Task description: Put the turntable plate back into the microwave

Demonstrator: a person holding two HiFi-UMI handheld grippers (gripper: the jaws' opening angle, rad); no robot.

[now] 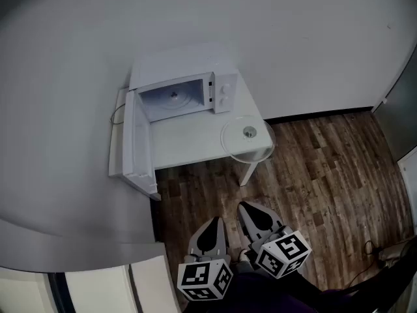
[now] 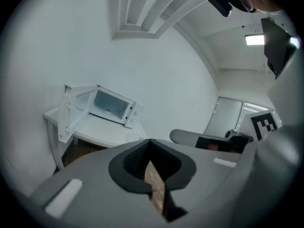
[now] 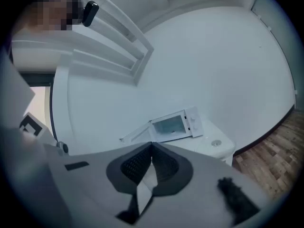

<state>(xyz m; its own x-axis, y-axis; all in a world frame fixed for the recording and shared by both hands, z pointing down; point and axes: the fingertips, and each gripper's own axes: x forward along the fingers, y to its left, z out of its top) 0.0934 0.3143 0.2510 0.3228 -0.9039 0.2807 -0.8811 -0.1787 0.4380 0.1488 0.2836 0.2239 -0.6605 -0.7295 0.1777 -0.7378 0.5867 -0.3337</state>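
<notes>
1. Microwave (image 1: 186, 90) is found with its door (image 1: 133, 142) swung open at the left; the cavity is seen empty.
2. Turntable plate (image 1: 246, 137) is noted on the table (image 1: 189, 145), at the right front corner (outside the oven, untouched).
3. Left gripper (image 1: 215, 222) and right gripper (image 1: 247, 207) are held well back from the table, jaws pressed together, nothing between them.
4. No step is judged done; approach, grasp, carry and seating are all left.

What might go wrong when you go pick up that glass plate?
The glass plate sits at the corner of the table, seemingly over the edge; a clumsy nudge might tip it onto the wood floor. The open microwave door sticks out toward you, so an arm may bump it.
</notes>
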